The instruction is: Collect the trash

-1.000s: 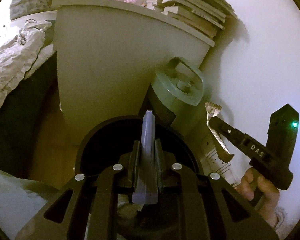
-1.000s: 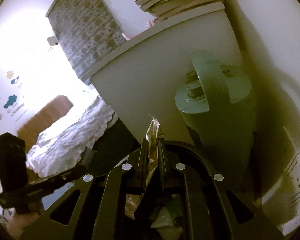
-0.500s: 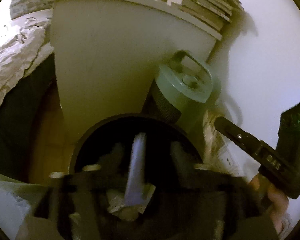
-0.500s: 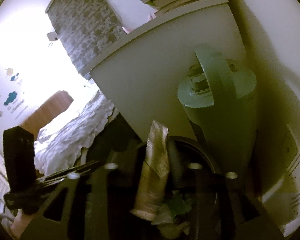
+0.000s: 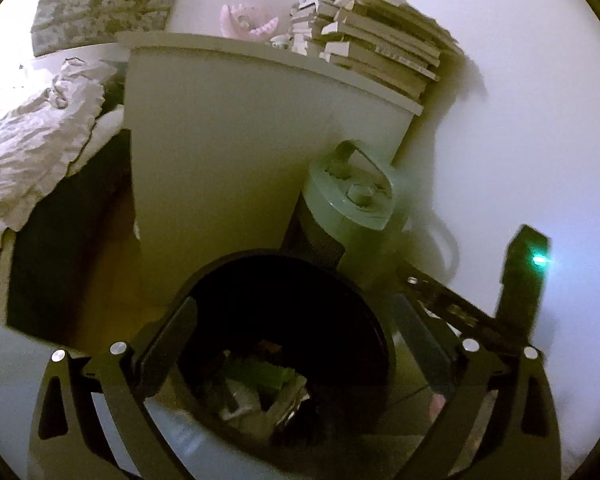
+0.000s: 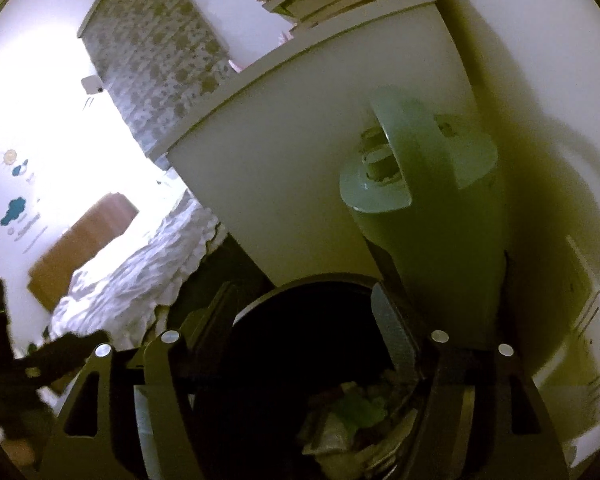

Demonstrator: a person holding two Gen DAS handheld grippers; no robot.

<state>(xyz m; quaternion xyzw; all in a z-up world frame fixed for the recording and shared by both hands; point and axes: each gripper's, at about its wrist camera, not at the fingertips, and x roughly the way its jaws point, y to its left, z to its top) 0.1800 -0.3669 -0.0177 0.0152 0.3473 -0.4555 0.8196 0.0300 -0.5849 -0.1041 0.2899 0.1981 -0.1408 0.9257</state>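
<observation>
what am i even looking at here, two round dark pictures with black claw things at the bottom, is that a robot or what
No robot: a person holds a two-finger gripper in each hand, and each round picture comes from a fisheye camera on one gripper, looking forward along its fingers.

The left gripper frames one picture and the right gripper frames the other. Both are open and hold nothing.

Both are poised over a round black trash bin, with crumpled wrappers lying inside it. Behind the bin stand a pale green cylinder with a handle and a white cabinet, which has a stack of books on top. A bed with rumpled sheets lies further to the left.

In the left picture, the black shape with a green light is the right gripper seen from the side.
</observation>
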